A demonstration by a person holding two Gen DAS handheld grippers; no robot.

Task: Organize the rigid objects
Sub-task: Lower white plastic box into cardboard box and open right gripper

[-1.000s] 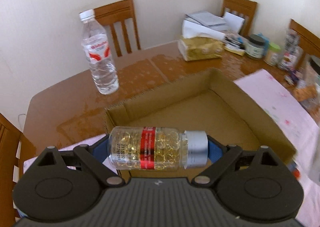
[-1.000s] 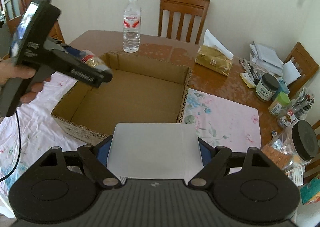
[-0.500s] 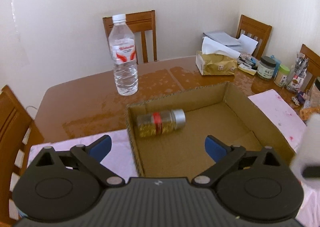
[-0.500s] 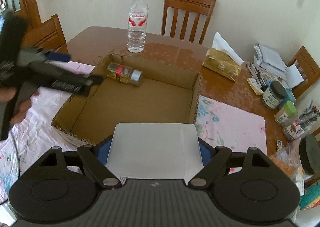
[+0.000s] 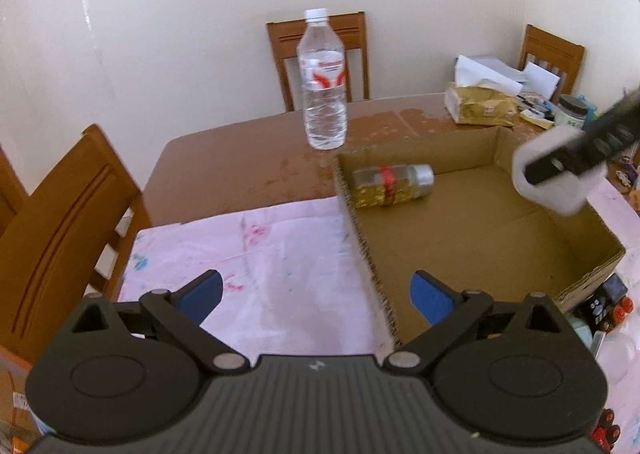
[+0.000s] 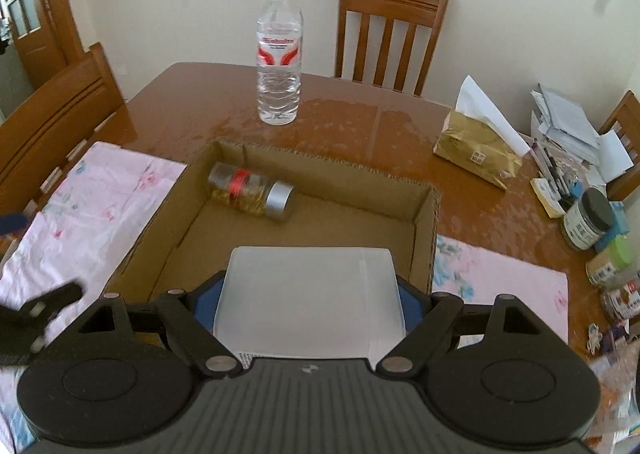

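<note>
Left wrist view: the left tongs (image 5: 316,296) have just been opening and now stand wide and empty. The clear capsule bottle with a red band and silver cap (image 5: 392,186), gripped a second ago, lies on its side in the open cardboard box (image 5: 368,254). The right tongs (image 6: 306,304) clamp a white plastic container (image 6: 308,300) above the box, probably next in.
</note>
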